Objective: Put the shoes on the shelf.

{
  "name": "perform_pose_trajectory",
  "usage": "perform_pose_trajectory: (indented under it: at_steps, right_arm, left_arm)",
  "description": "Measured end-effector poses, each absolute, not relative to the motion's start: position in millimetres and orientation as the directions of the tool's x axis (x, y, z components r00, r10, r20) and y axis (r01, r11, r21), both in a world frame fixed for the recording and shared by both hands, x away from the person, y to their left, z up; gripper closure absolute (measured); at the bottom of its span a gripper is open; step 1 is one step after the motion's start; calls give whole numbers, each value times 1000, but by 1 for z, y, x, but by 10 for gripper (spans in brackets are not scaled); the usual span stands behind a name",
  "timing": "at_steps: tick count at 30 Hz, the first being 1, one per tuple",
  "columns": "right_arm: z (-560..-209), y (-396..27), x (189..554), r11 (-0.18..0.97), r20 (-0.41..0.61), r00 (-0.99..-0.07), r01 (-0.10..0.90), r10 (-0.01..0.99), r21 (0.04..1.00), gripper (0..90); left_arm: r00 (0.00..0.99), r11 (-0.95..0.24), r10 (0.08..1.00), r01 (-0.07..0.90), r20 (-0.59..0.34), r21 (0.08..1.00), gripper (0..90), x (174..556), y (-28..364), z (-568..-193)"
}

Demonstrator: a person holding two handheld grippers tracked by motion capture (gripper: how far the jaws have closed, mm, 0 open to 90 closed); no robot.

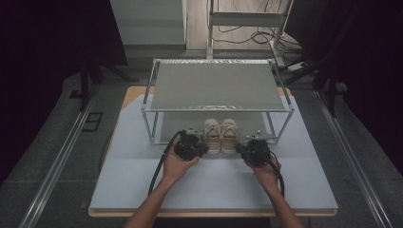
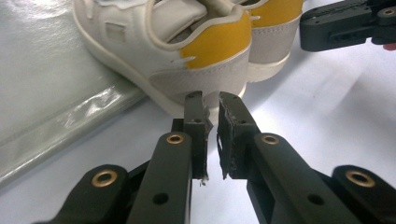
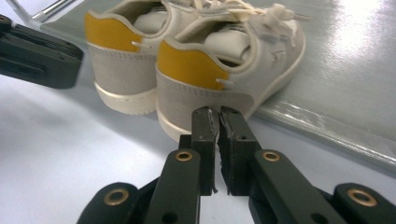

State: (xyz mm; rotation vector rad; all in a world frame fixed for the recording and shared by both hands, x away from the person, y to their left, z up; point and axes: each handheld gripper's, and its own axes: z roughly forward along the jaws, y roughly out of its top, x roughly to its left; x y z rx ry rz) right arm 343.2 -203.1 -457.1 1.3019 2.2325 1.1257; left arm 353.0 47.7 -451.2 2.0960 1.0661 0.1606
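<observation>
Flanking the shoes point(image 1: 220, 135) at the rack's point(image 1: 217, 110) edge, closed grippers point(image 1: 192, 145) point(image 1: 253, 150).

Just ahead of both black tongs, left tongs point(image 2: 212, 100) and right tongs point(image 3: 218, 114), stand two cream-white shoes: the left shoe point(image 1: 211, 134) and the right shoe point(image 1: 229, 133), each with a mustard-yellow heel patch, pale grey suede heel panel and off-white sole. Beneath them lies a pale blue-grey counter point(image 1: 142, 190). Beyond them stands a silver-grey rack point(image 1: 216, 85) with a glossy grey shelf. The tongs carry brass-coloured rivets.
</observation>
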Motion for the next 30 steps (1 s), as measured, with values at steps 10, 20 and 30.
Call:
perform_pose_trajectory:
  at_steps: [10,20,30]
  right_arm:
    - [-457,-201,345,271,109,-533,584,839,765,843]
    - [-458,-199,347,269,107,-529,582,842,768,843]
    - [-459,-199,348,263,109,-526,582,843,770,847]
  left_arm:
    - [646,-370,734,640,-210,674,825,357,46,-450]
    - [641,-361,735,645,-220,673,831,362,48,-451]
    - [639,-360,739,644,-215,675,829,364,48,-451]
